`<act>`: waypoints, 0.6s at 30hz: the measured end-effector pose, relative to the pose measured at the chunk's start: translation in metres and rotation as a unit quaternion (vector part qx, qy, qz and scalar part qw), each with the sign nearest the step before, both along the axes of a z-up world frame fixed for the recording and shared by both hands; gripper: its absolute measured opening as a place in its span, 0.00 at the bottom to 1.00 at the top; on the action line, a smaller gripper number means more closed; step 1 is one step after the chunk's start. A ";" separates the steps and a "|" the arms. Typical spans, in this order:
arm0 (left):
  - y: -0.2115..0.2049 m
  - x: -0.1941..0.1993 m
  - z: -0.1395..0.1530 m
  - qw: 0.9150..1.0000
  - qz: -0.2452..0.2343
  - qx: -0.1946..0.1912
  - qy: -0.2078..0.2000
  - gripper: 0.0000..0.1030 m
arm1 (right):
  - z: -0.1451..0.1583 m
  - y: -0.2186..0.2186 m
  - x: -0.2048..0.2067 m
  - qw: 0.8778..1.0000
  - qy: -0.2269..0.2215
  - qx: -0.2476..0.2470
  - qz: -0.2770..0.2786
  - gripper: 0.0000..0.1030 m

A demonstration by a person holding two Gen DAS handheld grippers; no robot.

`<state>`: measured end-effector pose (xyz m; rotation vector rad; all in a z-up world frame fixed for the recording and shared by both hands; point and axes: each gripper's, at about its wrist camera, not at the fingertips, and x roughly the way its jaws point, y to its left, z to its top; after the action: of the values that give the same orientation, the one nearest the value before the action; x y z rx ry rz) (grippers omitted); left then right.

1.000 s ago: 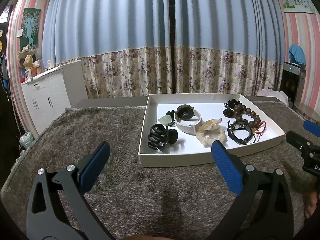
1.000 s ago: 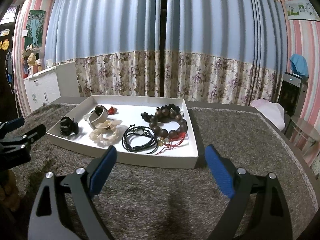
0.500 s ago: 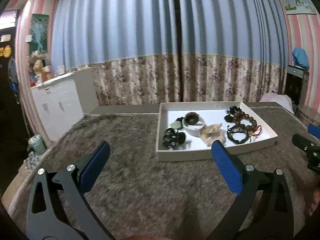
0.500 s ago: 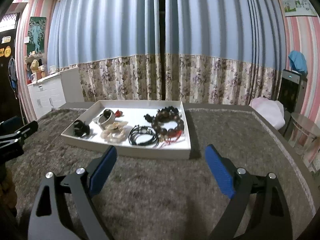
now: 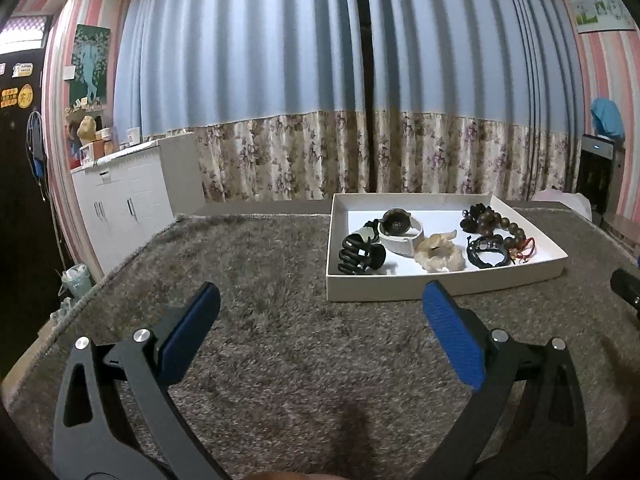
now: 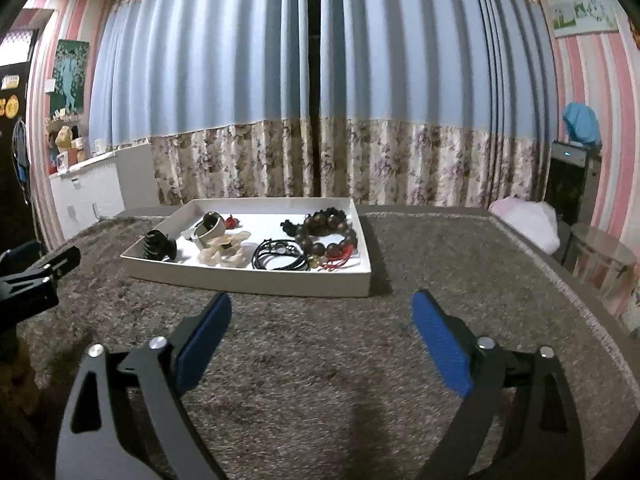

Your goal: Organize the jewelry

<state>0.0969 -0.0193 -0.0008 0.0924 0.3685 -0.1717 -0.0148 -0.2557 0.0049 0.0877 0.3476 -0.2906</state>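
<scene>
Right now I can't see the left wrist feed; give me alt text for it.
Open left tongs hover empty over a grey shaggy rug, short of a white tray. The tray holds a black hair claw, a white band, a cream flower piece and dark bead bracelets.

R gripper (image 6: 320, 320) open over shag rug (image 6: 440, 264), white tray (image 6: 248, 278) w/ bead bracelet (image 6: 328, 236), black cords (image 6: 276, 258)

Room interior: blue pleated curtains (image 5: 280, 60) with a floral lower band (image 6: 420, 164) span the back wall, flanked by pink-and-white striped walls (image 6: 580, 80). A white cabinet (image 5: 132, 200) carrying small items stands at left below a green poster (image 5: 91, 66); a dark appliance (image 6: 568, 188) topped with blue cloth stands at right. A grey shaggy rug (image 5: 260, 280) covers the foreground surface under dim indoor light.
</scene>
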 end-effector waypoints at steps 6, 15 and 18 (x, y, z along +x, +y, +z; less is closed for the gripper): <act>-0.006 -0.005 0.000 1.000 -0.009 0.009 -0.013 0.97 | 0.001 0.006 0.001 1.000 0.004 -0.016 0.009 0.93; -0.003 -0.002 0.000 1.000 -0.006 0.005 -0.009 0.97 | 0.002 0.006 0.003 1.000 0.008 -0.021 0.007 0.96; -0.002 -0.002 0.000 1.000 -0.005 0.000 -0.010 0.97 | 0.002 0.002 0.005 1.000 0.012 -0.010 0.003 0.96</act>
<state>0.0946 -0.0208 -0.0009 0.0965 0.3487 -0.1814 -0.0101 -0.2537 0.0065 0.0631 0.3689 -0.2898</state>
